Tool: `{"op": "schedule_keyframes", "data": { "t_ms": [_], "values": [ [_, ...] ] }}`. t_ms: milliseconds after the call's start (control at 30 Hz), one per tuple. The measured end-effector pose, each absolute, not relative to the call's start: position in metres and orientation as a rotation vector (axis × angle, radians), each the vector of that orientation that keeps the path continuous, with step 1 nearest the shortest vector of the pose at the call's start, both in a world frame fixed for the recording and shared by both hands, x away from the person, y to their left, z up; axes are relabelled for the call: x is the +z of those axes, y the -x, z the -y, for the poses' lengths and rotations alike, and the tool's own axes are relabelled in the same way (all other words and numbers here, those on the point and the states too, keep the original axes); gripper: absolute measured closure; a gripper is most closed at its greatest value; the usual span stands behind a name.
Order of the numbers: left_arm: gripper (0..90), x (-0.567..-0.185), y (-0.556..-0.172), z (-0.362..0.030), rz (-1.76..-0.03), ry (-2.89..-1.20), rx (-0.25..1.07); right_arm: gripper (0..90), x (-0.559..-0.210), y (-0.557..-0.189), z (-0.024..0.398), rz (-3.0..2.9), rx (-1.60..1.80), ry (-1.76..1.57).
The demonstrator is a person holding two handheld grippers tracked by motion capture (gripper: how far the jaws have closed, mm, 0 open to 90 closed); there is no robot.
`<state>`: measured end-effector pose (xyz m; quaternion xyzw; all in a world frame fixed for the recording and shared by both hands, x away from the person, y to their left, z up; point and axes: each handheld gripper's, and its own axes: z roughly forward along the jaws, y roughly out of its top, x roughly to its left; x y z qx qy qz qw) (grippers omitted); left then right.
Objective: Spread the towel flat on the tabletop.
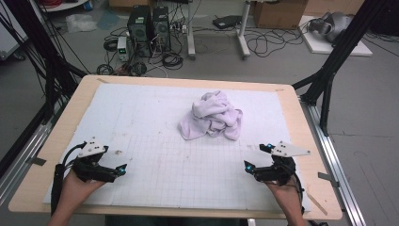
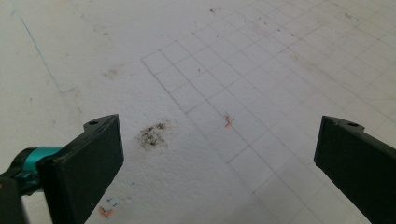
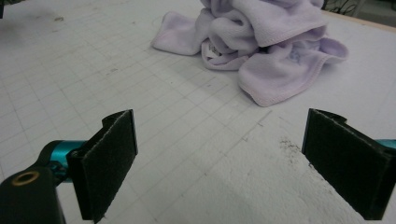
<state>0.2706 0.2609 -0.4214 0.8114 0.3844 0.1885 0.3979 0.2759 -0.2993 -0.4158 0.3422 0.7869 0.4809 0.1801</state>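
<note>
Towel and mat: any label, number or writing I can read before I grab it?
None readable.
The towel shows a small white tag with dark print, too small and blurred to read.
The mat has pencilled grid lines and small orange and blue pen marks, no words.

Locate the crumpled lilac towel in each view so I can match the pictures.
High view: crumpled lilac terry towel right of centre on the white gridded foam mat.
Left gripper view: not in it; the mat with a dark smudge.
Right gripper view: top centre, beyond the open jaws.
Shared landmark: the mat's pencilled grid.
</note>
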Motion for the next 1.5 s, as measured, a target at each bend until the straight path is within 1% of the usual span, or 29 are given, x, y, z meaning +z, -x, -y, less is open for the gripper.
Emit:
{"op": "schedule_keyframes", "data": {
  "t_ms": [200, 400, 467, 500, 533, 567, 600, 700, 767, 800, 1033, 1133, 1233, 1333, 1367, 1500],
  "values": [
    [1.8, -0.421, -0.270, -0.261, -0.973, -2.051, 0.480, 9.5, -0.413, -0.287, 0.291, -2.259, 1.346, -0.953],
    [1.8, -0.421, -0.272, -0.259, -0.974, -2.044, 0.478, 9.5, -0.400, -0.306, 0.284, -2.253, 1.336, -0.932],
    [1.9, -0.421, -0.272, -0.259, -0.971, -2.046, 0.478, 9.5, -0.391, -0.318, 0.276, -2.286, 1.321, -0.924],
    [1.9, -0.421, -0.273, -0.259, -0.966, -2.047, 0.479, 9.5, -0.391, -0.318, 0.276, -2.286, 1.321, -0.924],
    [1.8, -0.421, -0.273, -0.258, -0.968, -2.043, 0.479, 9.6, -0.384, -0.327, 0.270, -2.299, 1.303, -0.911],
    [1.8, -0.421, -0.273, -0.259, -0.966, -2.046, 0.480, 9.6, -0.384, -0.327, 0.270, -2.299, 1.303, -0.911],
    [1.8, -0.421, -0.273, -0.259, -0.965, -2.046, 0.481, 9.5, -0.377, -0.337, 0.264, -2.307, 1.288, -0.900],
    [1.8, -0.421, -0.273, -0.260, -0.973, -2.044, 0.482, 9.6, -0.370, -0.346, 0.257, -2.307, 1.290, -0.889],
    [1.8, -0.421, -0.273, -0.260, -0.974, -2.044, 0.484, 9.6, -0.360, -0.359, 0.247, -2.321, 1.286, -0.866],
    [1.8, -0.421, -0.273, -0.260, -0.973, -2.044, 0.483, 9.6, -0.360, -0.359, 0.247, -2.321, 1.286, -0.866],
    [1.9, -0.422, -0.274, -0.260, -0.975, -2.039, 0.480, 9.7, -0.345, -0.391, 0.225, -2.361, 1.269, -0.863],
    [1.9, -0.421, -0.274, -0.260, -0.967, -2.047, 0.479, 10.7, -0.346, -0.405, 0.213, -2.379, 1.268, -0.862],
    [1.8, -0.421, -0.274, -0.260, -0.970, -2.047, 0.480, 10.8, -0.349, -0.412, 0.207, -2.393, 1.258, -0.869],
    [1.9, -0.422, -0.274, -0.261, -0.973, -2.044, 0.478, 11.3, -0.358, -0.421, 0.197, -2.415, 1.237, -0.872],
    [1.9, -0.422, -0.274, -0.261, -0.976, -2.041, 0.477, 14.4, -0.365, -0.426, 0.192, -2.437, 1.213, -0.869],
    [1.8, -0.422, -0.274, -0.261, -0.977, -2.040, 0.478, 14.6, -0.377, -0.434, 0.186, -2.451, 1.179, -0.892]
  ]
}}
